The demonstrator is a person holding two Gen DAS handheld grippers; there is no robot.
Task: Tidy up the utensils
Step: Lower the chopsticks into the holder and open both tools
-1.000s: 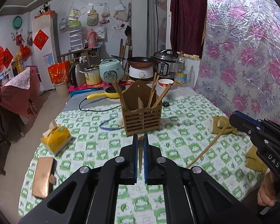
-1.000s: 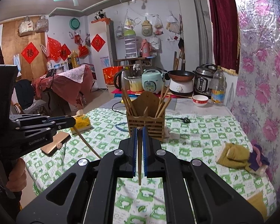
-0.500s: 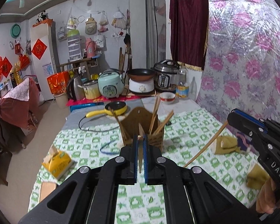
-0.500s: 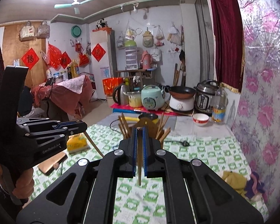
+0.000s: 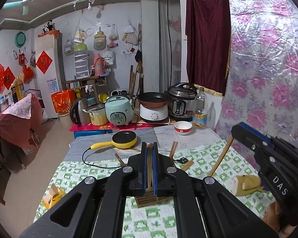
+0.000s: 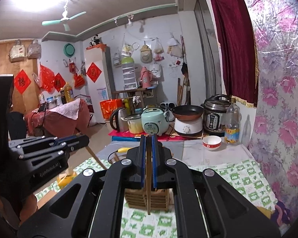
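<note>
The wooden holder (image 6: 147,198) stood on the green-checked desk (image 6: 246,176) straight ahead of me and below both pairs of fingers, its slatted front showing under them, other sticks (image 5: 173,148) already leaning out of it. In my right fingers (image 6: 148,158), clenched tight, one chopstick (image 6: 148,194) hung nearly upright, its tip in front of the holder's face and not yet over the opening. My left fingers (image 5: 149,164) were clenched on a second chopstick (image 5: 149,170), also held upright. Both hands seemed about equally near; I judged each stick needed carrying forward over the rim, then lowering along its length.
</note>
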